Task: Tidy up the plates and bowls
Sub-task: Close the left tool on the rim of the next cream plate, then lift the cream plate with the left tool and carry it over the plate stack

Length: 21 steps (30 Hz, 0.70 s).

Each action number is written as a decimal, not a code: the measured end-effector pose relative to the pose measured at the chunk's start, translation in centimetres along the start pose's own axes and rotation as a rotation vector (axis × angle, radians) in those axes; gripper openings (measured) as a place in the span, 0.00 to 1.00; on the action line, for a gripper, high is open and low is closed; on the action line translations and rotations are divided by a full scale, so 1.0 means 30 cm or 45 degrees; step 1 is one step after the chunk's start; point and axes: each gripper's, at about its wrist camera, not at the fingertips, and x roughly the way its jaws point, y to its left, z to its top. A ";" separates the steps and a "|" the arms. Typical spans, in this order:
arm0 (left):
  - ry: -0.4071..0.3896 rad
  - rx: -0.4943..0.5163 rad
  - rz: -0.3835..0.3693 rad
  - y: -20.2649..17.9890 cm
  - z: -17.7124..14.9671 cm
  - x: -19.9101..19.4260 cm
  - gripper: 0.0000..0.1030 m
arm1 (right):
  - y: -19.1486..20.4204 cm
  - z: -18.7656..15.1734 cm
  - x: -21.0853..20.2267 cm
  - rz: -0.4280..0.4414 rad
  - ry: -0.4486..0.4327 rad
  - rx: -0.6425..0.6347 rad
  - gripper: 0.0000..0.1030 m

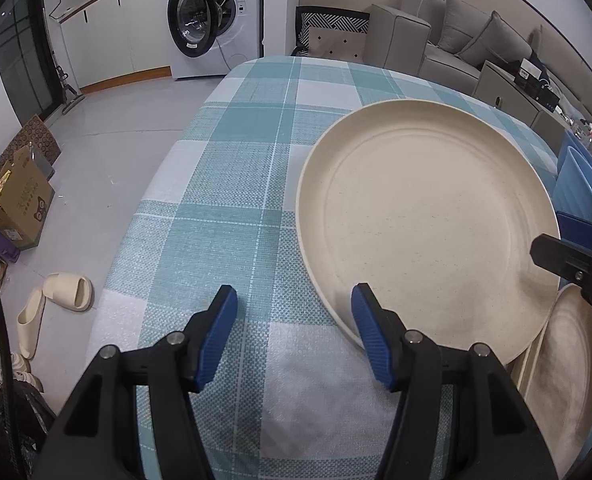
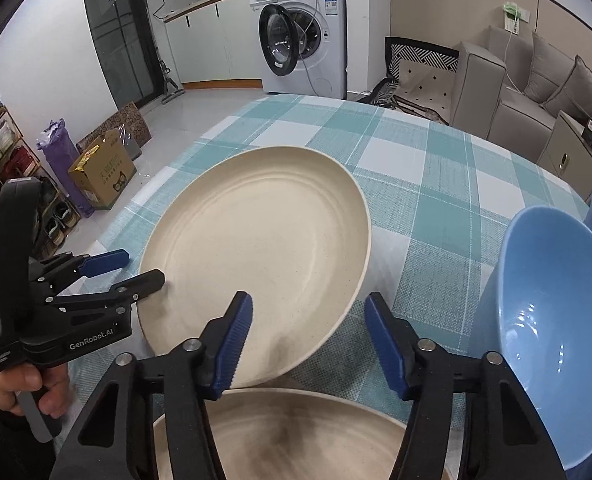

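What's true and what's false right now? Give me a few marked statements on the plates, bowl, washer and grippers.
1. The big plate overlaps the near plate. True.
2. The washer door is shut. False: it stands open.
3. A blue bowl stands right of the plates. True.
4. The right gripper clamps the bowl. False: its jaws are open, over the plates' edges.
5. The left gripper holds a bowl. False: it is open, at the big plate's rim.
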 end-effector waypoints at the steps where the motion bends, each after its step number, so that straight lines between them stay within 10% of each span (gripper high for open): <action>1: 0.000 0.003 -0.001 -0.001 0.000 0.000 0.58 | 0.003 -0.001 0.004 -0.002 0.002 -0.006 0.56; 21: -0.021 0.081 -0.064 -0.049 -0.007 -0.022 0.23 | 0.005 -0.008 0.001 -0.084 -0.032 -0.069 0.28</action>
